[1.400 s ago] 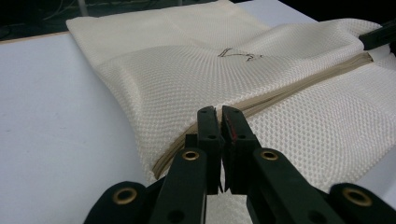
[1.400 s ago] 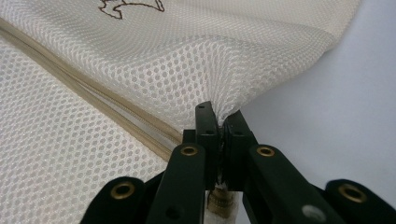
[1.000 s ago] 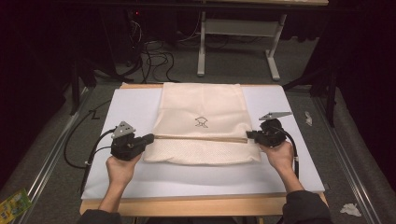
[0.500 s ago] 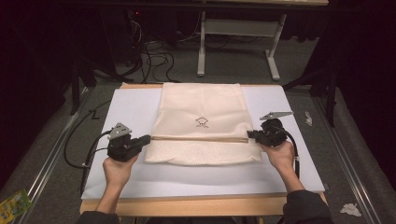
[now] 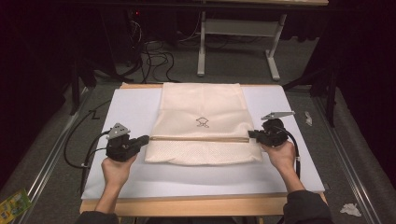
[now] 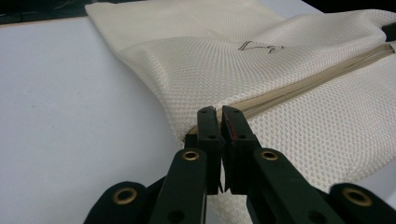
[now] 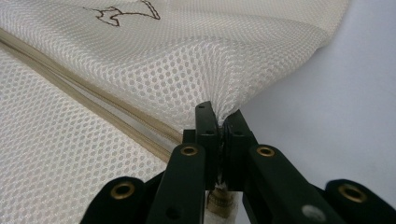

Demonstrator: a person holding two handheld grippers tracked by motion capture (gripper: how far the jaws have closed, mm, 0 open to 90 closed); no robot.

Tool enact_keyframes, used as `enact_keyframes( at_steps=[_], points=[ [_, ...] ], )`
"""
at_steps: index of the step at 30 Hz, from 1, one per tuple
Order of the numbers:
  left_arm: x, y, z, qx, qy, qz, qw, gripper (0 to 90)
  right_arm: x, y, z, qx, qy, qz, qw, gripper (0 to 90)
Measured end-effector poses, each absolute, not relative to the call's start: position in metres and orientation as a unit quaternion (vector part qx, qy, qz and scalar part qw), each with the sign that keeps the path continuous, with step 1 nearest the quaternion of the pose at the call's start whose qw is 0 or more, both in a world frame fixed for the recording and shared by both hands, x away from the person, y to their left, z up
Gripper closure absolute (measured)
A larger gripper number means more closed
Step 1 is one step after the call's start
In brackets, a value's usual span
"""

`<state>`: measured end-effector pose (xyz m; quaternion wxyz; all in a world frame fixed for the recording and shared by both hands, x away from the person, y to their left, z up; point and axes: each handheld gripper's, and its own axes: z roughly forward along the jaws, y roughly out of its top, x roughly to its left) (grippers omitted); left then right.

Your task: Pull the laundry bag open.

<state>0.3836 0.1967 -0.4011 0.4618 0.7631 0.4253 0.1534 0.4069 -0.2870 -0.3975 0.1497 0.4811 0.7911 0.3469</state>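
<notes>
From the high view, I should keep my left tongs point(image 5: 145, 138) and right tongs point(image 5: 251, 135) level, tensioning the mesh laundry bag point(image 5: 201, 122) mid-counter point(image 5: 299, 168) evenly. Left gripper view: clenched on the bag's left zipper point(image 6: 308, 84) end. Right gripper view: clenched on its right edge.

A wooden counter point(image 5: 201, 205) carries a white sheet point(image 5: 130, 112) that covers nearly all of its top, leaving a bare wood strip along the near edge and a thin one at the far edge. Flat on the sheet, about midway between its sides, lies a cream mesh laundry bag point(image 5: 201, 107) with a tan zipper point(image 5: 201, 138) running across it and a small dark logo point(image 5: 202, 122) above the zipper. The bag's far end reaches the sheet's far edge.
</notes>
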Motion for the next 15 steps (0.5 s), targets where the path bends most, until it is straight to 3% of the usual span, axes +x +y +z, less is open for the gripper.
enact_keyframes(
  at_steps=[15],
  points=[
    [0.3837,0.1995,-0.4051,0.766,0.432,0.145,0.454,87.2,0.4058,-0.2919,-0.3971,0.487,0.789,0.34,0.156,88.9]
  ],
)
